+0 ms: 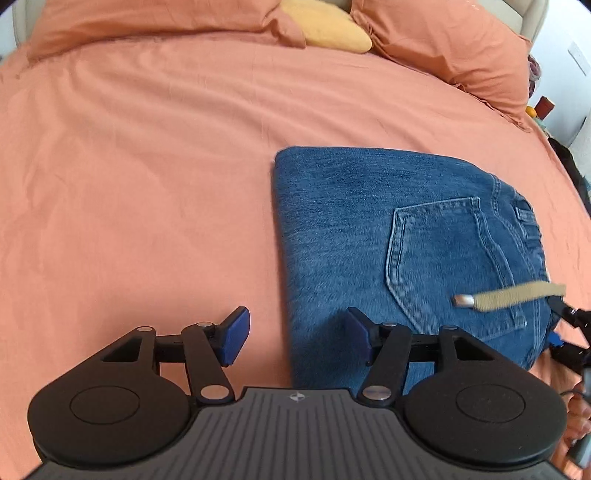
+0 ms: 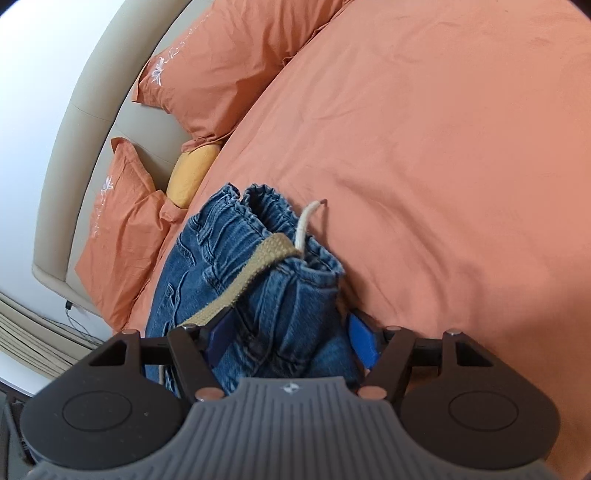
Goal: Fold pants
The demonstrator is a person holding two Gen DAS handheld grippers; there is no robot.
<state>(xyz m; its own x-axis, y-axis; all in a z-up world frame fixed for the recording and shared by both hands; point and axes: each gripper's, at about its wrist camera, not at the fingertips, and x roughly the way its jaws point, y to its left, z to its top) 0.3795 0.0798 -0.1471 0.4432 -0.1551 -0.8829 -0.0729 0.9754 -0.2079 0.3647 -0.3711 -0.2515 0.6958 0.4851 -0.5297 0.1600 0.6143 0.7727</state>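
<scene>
The blue jeans point(image 1: 369, 240) lie folded in a compact rectangle on the orange bed sheet point(image 1: 147, 166), back pocket up. A tan drawstring point(image 1: 517, 293) with a metal tip sticks out over them. My left gripper point(image 1: 295, 338) is open and empty, hovering over the jeans' left folded edge. In the right wrist view the waistband end of the jeans point(image 2: 266, 266) sits between my right gripper's point(image 2: 291, 341) blue pads, jaws wide apart around the denim, not pinching it. The tan drawstring point(image 2: 236, 291) lies across the waistband.
Orange pillows point(image 1: 147, 22) and a yellow cushion point(image 1: 328, 26) lie at the head of the bed. A beige headboard point(image 2: 85, 110) is behind them. The bed's right edge has small items on a side table point(image 1: 543, 107).
</scene>
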